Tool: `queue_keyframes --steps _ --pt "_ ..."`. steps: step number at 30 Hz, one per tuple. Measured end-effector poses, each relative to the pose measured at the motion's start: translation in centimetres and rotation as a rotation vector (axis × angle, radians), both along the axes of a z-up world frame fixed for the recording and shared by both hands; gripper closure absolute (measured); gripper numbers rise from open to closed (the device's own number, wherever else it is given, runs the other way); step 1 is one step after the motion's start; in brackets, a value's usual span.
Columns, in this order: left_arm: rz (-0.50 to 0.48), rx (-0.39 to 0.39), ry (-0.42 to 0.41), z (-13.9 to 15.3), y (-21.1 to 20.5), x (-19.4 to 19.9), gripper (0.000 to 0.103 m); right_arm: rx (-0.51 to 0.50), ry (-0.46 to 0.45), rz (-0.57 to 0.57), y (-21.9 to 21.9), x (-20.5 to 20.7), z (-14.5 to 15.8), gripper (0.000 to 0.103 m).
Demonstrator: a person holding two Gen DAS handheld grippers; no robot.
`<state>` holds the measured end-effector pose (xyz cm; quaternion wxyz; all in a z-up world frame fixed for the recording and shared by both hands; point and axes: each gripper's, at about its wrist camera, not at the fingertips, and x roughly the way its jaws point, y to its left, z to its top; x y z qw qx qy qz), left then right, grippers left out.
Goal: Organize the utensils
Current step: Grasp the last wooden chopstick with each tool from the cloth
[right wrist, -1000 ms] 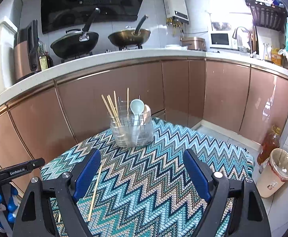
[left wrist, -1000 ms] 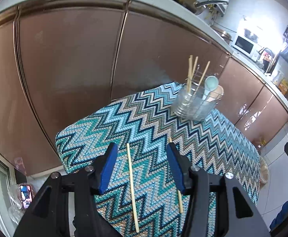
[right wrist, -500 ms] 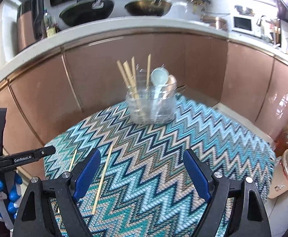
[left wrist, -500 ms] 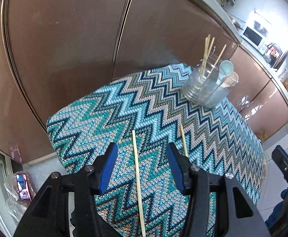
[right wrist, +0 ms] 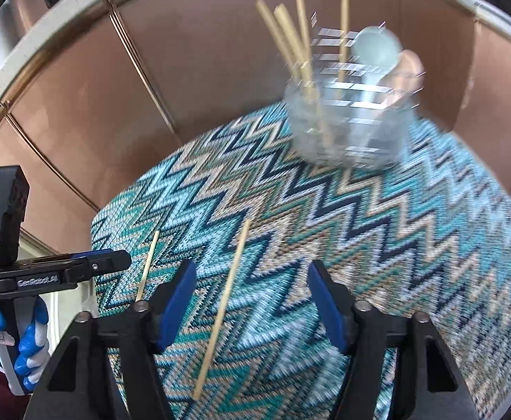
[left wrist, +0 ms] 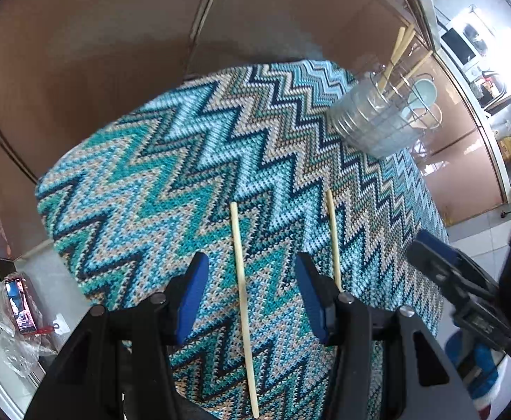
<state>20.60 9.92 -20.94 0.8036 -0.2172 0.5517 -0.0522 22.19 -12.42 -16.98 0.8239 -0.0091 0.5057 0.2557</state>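
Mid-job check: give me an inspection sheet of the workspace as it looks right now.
Surface: zigzag cloth covers the table.
Job's things: two chopsticks lie flat, apart, left chopstick, right chopstick; clear holder upright with chopsticks and spoons.
Clutter: nothing seen on the cloth.
Grippers: left gripper open astride the left chopstick; right gripper closing, right chopstick between its jaws, untouched.
Cables: nothing seen.
Surroundings: copper cabinets; plastic bag on the floor.

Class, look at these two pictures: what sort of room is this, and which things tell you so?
Most likely a home kitchen: a microwave on a long counter, brown cabinet doors beneath, and a utensil holder with chopsticks on the table.
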Motion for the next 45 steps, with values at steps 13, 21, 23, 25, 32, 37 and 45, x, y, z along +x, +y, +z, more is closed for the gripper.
queue_keyframes --steps 13,21,23,25,32,37,45 --pt "-0.037 -0.029 0.142 -2.6 0.2 2.3 0.066 -0.036 0.193 0.093 4.7 5.5 -4.9 0.079" --pt "-0.062 0.029 0.168 -3.5 -0.8 3.2 0.083 -0.096 0.233 0.117 5.9 5.8 -7.2 0.087" --pt "-0.062 0.043 0.167 -3.6 -0.8 3.3 0.085 -0.106 0.233 0.123 6.0 5.6 -7.4 0.089" --pt "-0.057 0.060 0.166 -3.7 -0.9 3.3 0.088 -0.104 0.239 0.125 6.1 5.6 -7.5 0.092" --pt "-0.035 0.115 0.125 -3.6 -1.6 2.9 0.093 -0.090 0.250 0.112 5.9 5.8 -7.9 0.094" --pt "-0.004 0.106 0.094 -3.8 -1.5 2.3 0.097 -0.102 0.244 0.094 5.9 5.9 -7.8 0.096" --pt "0.034 0.085 0.052 -3.1 -1.1 1.7 0.099 -0.085 0.218 0.068 5.4 5.0 -6.6 0.097"
